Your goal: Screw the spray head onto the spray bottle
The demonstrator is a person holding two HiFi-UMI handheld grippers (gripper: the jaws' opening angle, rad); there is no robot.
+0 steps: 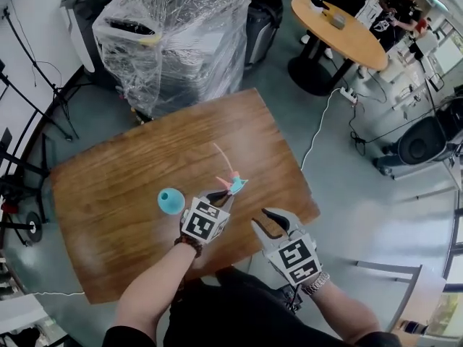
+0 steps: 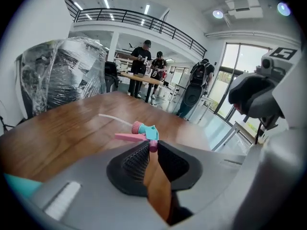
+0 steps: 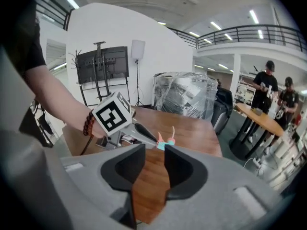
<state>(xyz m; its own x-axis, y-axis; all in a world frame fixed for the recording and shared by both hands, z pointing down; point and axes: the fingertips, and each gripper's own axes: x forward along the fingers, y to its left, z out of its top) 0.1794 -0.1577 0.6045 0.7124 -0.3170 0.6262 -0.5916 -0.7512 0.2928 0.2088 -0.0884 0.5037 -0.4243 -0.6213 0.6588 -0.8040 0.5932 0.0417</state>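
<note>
Head view: spray head at left gripper tips over the table, bottle just beside. Left gripper view: jaws pinching the spray head's pink end. Right gripper view: right gripper jaws spread, table showing between

Plastic-wrapped machine behind wood table; round table w/ people beyond.

The spray bottle is set on the counter, just left of the left hand-held gripper, at whose tips the spray head is found. The right hand-held gripper is placed further right, over the near edge, and a wrapped machine is seen on the floor behind the counter.
</note>
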